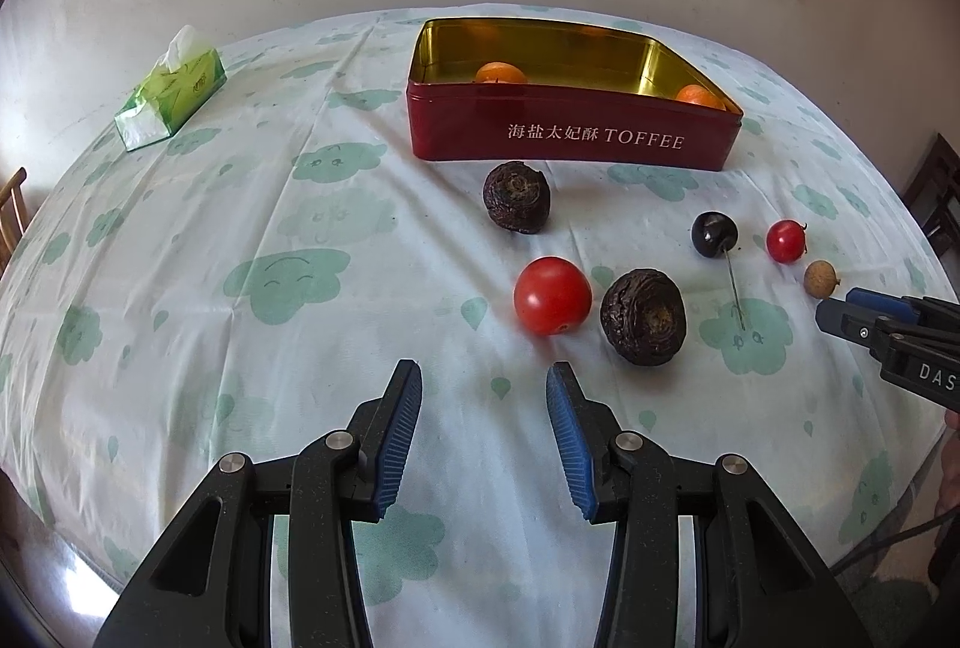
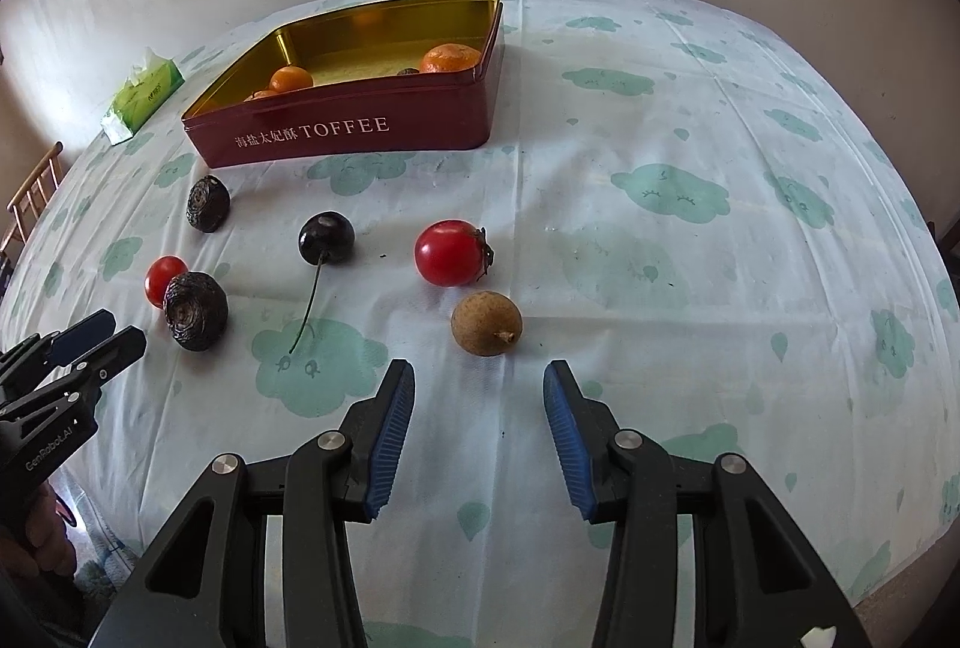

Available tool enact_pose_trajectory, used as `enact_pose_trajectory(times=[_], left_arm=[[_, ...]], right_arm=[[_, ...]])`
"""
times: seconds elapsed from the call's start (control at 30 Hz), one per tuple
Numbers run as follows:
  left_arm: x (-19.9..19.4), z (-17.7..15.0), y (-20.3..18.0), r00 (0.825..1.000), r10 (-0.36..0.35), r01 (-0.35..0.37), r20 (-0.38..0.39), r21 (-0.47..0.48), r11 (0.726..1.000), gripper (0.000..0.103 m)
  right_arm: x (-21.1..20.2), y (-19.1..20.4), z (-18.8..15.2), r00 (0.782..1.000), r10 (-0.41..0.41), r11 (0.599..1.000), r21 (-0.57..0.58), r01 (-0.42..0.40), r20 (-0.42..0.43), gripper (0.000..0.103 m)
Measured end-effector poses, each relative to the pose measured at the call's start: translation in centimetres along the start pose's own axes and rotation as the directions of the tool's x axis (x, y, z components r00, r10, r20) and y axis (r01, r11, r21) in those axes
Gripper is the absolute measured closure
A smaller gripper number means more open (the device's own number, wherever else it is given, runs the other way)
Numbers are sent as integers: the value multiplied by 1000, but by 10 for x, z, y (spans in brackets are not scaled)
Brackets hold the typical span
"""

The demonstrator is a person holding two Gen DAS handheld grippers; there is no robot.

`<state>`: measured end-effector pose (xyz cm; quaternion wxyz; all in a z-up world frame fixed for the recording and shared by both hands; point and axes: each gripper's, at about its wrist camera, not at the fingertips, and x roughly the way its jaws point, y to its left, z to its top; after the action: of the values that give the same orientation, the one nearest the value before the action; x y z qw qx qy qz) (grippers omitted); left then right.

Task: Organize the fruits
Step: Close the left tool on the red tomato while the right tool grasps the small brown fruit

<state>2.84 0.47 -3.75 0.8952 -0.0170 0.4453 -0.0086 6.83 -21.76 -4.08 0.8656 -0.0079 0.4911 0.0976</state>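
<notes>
Nearest, both grippers hang over the cloud-print cloth on the desk [image 1: 180, 240] with jaws parted and nothing between them: the left gripper [image 1: 483, 378] just short of a red tomato [image 1: 552, 295], the right gripper [image 2: 478, 378] just short of a brown longan [image 2: 486, 322]. Beyond lie two wrinkled dark fruits [image 1: 643, 317] [image 1: 516, 197], a black cherry [image 2: 326, 237] with its long stem, and a smaller tomato [image 2: 450, 252] — all loose on the cloth. Farther back stands the red toffee tin [image 1: 570, 135], open, oranges [image 2: 451, 57] inside — a green tissue pack [image 1: 171, 93] well off to its left.
</notes>
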Motion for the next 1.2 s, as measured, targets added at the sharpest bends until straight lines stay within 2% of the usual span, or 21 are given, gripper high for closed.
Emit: enact_pose_trajectory(times=[0.67,1.2], left_arm=[[16,12,-14,999,-34,34,-8,32,999,58],[25,25,-19,999,-33,34,-5,37,999,58]], right_arm=[[17,-3,17,1000,-11,1000,-17,11,1,66],[17,-3,16,1000,-20,999,-31,20,10,75]])
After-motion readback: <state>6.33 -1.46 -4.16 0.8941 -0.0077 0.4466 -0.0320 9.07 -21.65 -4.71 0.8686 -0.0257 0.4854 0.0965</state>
